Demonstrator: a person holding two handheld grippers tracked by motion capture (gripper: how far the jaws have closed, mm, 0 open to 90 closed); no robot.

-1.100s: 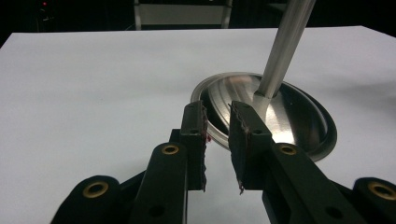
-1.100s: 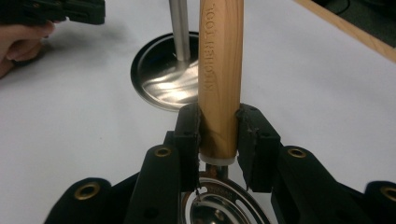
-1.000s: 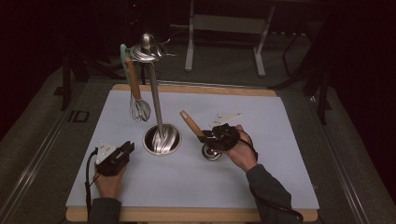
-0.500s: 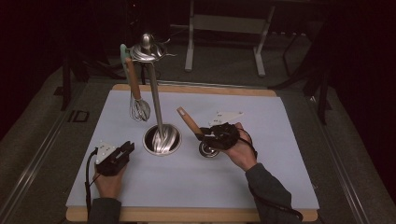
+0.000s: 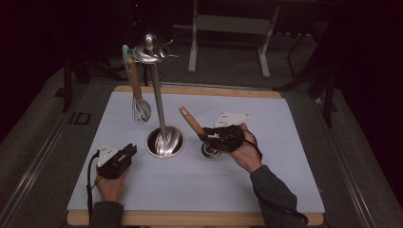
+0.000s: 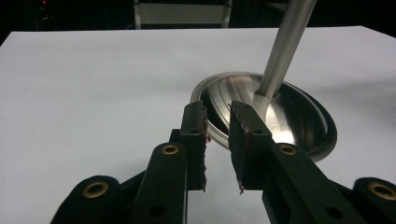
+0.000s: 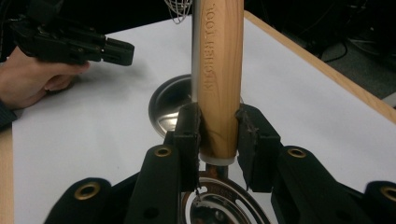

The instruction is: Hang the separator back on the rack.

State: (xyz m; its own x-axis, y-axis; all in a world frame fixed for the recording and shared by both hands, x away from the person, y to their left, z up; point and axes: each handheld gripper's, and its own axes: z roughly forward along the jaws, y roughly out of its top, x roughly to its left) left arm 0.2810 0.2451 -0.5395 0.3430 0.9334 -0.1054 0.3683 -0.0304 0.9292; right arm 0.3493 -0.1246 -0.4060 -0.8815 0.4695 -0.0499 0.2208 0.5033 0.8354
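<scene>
From above, the right gripper [image 5: 209, 138] sits on the pale blue mat [image 5: 285, 156] just to the right of the round steel base [image 5: 164, 142] of the tall chrome utensil stand [image 5: 157, 95], and it is clamped on the wooden handle of a steel kitchen tool [image 5: 191, 121]. That handle slants up and away toward the stand's post, while the tool's round metal head [image 5: 210, 151] lies low at the mat beneath the hand. A wire whisk with a wooden handle [image 5: 138, 92] hangs from one of the hooks at the top of the stand [image 5: 149, 51], so my guess is the held tool belongs up there too, which puts the goal above and to the left of the right hand, with the handle end leading. The left gripper [image 5: 127, 153] rests left of the base, nearer the stand's foot but carrying nothing. In the left gripper view its fingers [image 6: 194, 135] stand slightly apart with only air between them, pointing at the rim of the base [image 6: 322, 140]. In the right gripper view the pads [image 7: 189, 133] press both sides of the light wooden handle [image 7: 218, 74] close to its metal collar, the long axis running straight ahead along the jaws, with the stand's post just behind it.
</scene>
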